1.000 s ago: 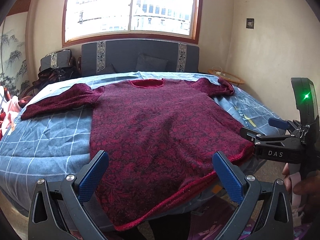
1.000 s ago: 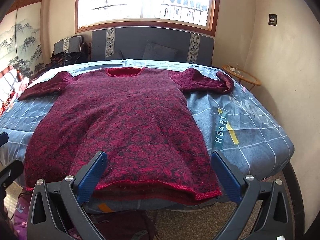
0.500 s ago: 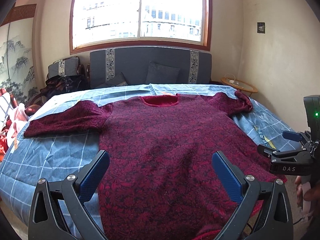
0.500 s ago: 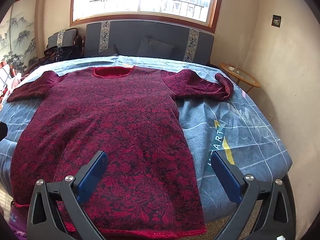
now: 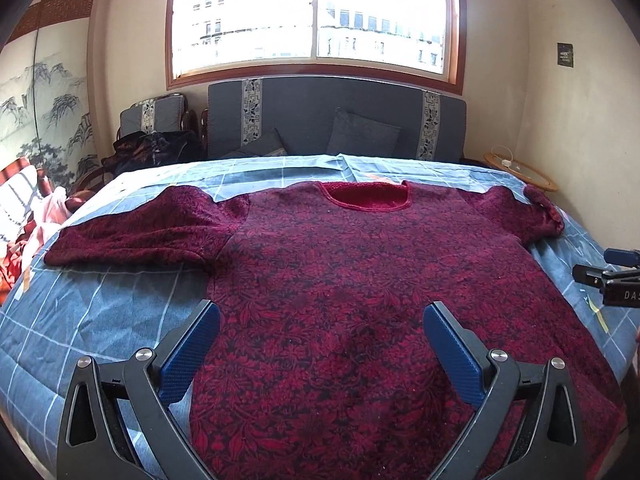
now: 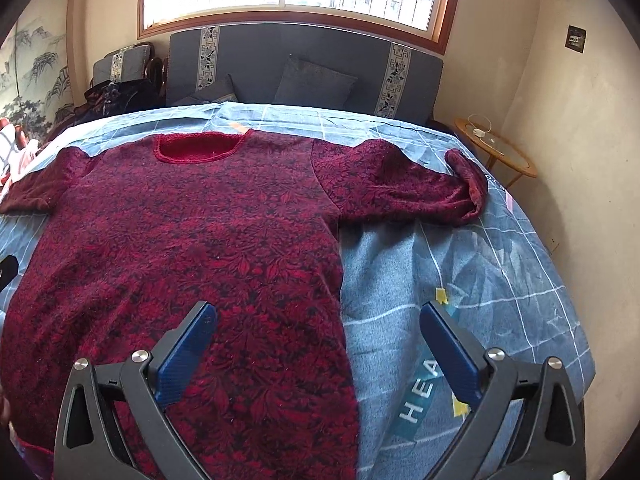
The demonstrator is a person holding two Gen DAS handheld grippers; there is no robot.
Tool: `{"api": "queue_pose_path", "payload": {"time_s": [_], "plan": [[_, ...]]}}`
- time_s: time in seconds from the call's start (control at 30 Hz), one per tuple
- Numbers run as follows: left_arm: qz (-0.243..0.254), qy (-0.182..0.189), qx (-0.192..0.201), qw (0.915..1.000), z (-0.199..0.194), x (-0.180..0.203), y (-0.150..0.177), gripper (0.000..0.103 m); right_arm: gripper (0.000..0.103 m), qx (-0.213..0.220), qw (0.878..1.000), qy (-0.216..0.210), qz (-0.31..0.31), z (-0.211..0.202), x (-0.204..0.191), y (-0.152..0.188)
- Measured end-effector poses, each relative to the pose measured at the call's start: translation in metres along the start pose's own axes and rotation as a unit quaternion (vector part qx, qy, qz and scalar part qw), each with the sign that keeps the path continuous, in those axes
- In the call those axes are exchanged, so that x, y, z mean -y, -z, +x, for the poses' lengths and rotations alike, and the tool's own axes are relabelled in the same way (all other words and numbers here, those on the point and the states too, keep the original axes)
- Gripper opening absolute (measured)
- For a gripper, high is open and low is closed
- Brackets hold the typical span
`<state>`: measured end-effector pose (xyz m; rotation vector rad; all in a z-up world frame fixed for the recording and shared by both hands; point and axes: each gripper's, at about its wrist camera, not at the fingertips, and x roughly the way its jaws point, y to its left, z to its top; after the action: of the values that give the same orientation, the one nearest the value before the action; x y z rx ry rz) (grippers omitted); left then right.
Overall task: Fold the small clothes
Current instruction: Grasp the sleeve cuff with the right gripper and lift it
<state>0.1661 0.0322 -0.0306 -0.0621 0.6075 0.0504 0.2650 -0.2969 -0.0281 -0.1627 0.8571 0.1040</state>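
The bed (image 5: 100, 320) is carrying a red sweater (image 5: 360, 280) lying flat, hem overhanging its near edge. Both grippers, left (image 5: 320, 354) and right (image 6: 318, 352), are hovering with jaws wide, holding nothing; each should probably be pinching a sleeve cleanly.

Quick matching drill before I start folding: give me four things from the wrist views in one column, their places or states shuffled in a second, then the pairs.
1. sweater
2. right sleeve cuff
3. left gripper
4. round side table

A. open, holding nothing
B. beside the bed, against the wall
C. spread flat on the bed
D. curled back on itself

Pairs: 1-C, 2-D, 3-A, 4-B
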Motion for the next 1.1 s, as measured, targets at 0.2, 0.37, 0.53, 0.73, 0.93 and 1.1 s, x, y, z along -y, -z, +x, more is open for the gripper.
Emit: {"api": "queue_pose_path", "payload": {"time_s": [0.2,0.37,0.53,0.73,0.93,1.1], "plan": [[0.005,-0.026,0.002,0.9996,0.027,-0.011,0.006,0.101,0.054,-0.049,0.987,-0.063,0.141,0.062,0.1,-0.027],[-0.018,-0.005,-0.019,0.9996,0.037,-0.019,0.014,0.101,0.055,-0.046,0.967,-0.006,0.25,0.108,0.192,-0.043],[-0.021,-0.005,-0.036,0.9991,0.044,-0.018,0.016,0.101,0.057,-0.045,0.964,0.073,0.253,0.14,0.227,-0.072],[-0.034,0.002,-0.055,0.9979,0.052,-0.023,0.016,0.101,0.058,-0.062,0.959,0.152,0.229,0.186,0.242,-0.097],[-0.085,0.02,-0.074,0.9934,0.063,-0.042,0.017,0.101,0.051,-0.076,0.948,0.162,0.262,0.217,0.266,-0.102],[-0.148,0.031,-0.093,0.9841,0.072,-0.064,0.021,0.101,0.012,-0.089,0.944,0.131,0.291,0.232,0.273,-0.1]]}}
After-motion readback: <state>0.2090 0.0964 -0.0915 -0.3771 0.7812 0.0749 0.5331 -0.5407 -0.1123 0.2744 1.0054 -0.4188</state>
